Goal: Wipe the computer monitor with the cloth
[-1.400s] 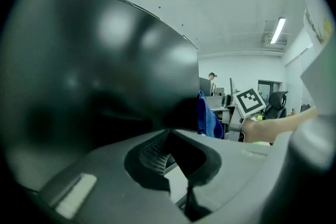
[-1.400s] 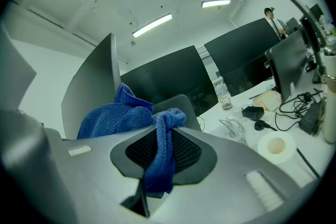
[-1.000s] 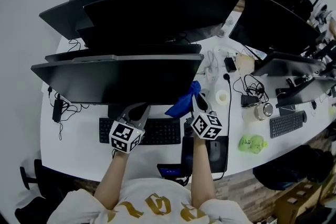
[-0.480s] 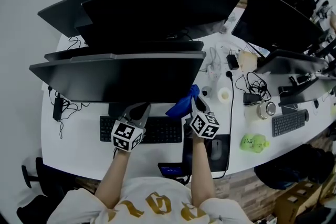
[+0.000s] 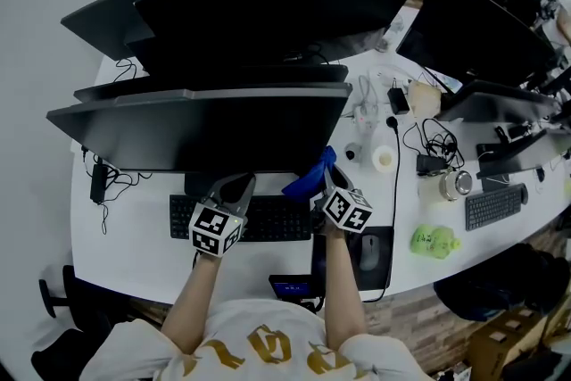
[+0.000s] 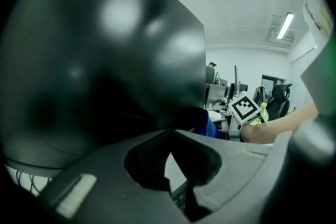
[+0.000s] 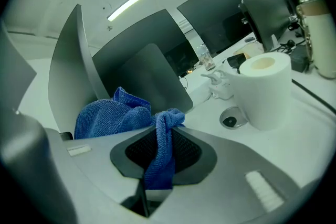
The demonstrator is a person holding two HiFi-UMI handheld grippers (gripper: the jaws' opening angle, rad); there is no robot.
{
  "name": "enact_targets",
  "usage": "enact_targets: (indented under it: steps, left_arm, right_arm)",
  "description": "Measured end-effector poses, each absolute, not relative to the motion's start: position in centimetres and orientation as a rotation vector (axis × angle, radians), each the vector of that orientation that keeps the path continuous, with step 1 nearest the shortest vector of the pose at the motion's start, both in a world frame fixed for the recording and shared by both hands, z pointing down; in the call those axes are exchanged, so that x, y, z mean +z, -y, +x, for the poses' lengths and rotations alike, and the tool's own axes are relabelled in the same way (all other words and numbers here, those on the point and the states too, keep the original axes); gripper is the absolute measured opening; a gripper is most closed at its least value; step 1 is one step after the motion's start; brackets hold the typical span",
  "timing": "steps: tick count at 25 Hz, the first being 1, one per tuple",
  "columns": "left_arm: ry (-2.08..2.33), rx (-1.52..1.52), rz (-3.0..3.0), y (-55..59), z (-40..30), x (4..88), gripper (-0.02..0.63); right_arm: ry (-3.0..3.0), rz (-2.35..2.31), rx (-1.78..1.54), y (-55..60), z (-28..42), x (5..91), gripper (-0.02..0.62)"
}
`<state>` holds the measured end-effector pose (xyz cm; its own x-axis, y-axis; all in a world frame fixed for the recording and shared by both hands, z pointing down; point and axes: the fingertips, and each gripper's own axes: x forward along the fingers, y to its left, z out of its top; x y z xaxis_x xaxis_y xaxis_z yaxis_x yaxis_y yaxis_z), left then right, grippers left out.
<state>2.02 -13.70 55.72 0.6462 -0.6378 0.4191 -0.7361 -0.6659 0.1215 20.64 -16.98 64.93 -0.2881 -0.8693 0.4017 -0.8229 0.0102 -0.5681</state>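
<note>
The nearest dark monitor stands across the white desk, and its screen fills the left gripper view. A blue cloth hangs at the monitor's lower right corner. My right gripper is shut on the blue cloth, whose bunched bulk rests against the monitor's edge. Just below the monitor's bottom edge and over the keyboard, my left gripper has its jaws together with nothing between them. The left gripper view also catches the cloth.
A black keyboard lies under both grippers, with a mouse and a phone nearby. To the right are a white roll, cables and a green bottle. More monitors stand behind.
The right gripper and the cloth have edged slightly left toward the monitor's corner. The left gripper has stayed in place.
</note>
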Motion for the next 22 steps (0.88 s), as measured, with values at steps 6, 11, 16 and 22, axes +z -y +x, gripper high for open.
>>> enact_targets:
  steps: [6, 11, 16, 22]
  left_arm:
    - [1.113, 0.508, 2.582, 13.6, 1.8, 55.8, 0.001]
    - [1.117, 0.514, 2.572, 13.6, 1.7, 56.1, 0.0]
    - [1.126, 0.513, 2.569, 13.5, 1.4, 56.0, 0.0]
    - [1.185, 0.523, 2.541, 13.6, -0.5, 55.7, 0.002]
  right_arm:
    - [-2.186, -1.809, -1.244, 16.5, 19.8, 66.6, 0.097]
    - [-2.179, -1.76, -1.319, 16.3, 18.2, 67.5, 0.097]
    - [-2.298, -1.646, -1.317, 16.1, 14.8, 67.2, 0.097]
    - [-2.336, -1.549, -1.271, 16.7, 11.8, 65.5, 0.094]
